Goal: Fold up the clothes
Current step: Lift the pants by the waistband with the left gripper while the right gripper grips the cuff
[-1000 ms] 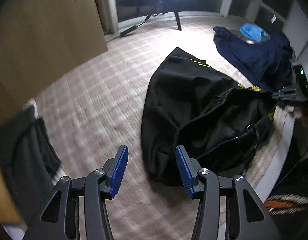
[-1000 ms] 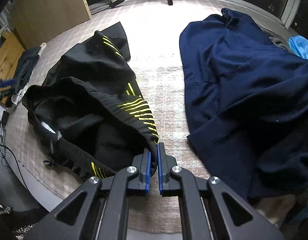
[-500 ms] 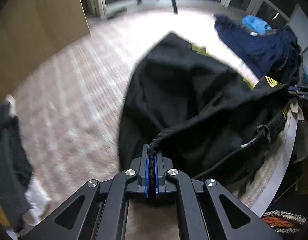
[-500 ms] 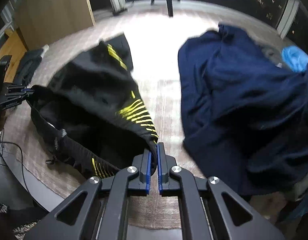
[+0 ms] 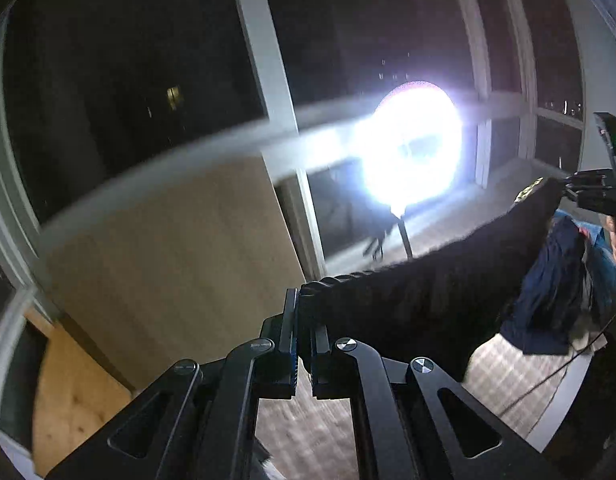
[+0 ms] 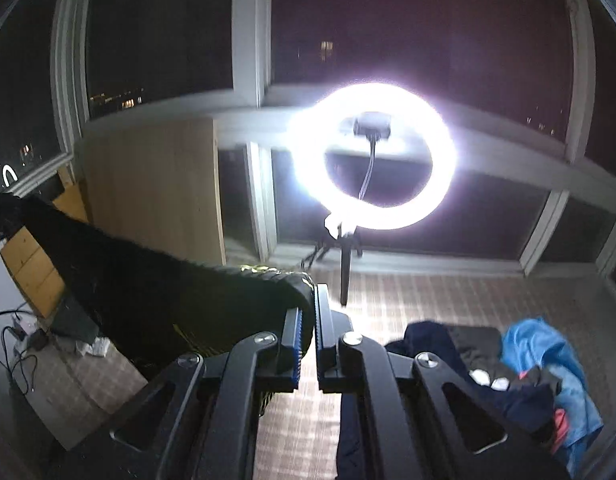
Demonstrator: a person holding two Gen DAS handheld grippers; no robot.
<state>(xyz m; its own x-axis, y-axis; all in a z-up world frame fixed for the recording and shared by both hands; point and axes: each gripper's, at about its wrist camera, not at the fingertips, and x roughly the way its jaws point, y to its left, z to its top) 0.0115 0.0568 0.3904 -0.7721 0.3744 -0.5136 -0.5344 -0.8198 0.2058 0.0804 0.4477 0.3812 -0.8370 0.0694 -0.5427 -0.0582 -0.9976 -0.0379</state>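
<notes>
Garment lifted: black garment with yellow stripes [image 6: 156, 292] stretched in the air between my two grippers.
My left gripper [image 5: 304, 340] and right gripper [image 6: 308, 332] each clamp jaws on a corner; ring light [image 6: 372, 156] glares ahead.

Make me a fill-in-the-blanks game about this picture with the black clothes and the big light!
1. Both grippers are shut on the ____ garment.
2. The bright lamp is shaped like a ____.
3. The stripes on the garment by the right gripper are ____.
4. The left gripper holds the garment's ____.

Missing words: black; ring; yellow; edge
</notes>
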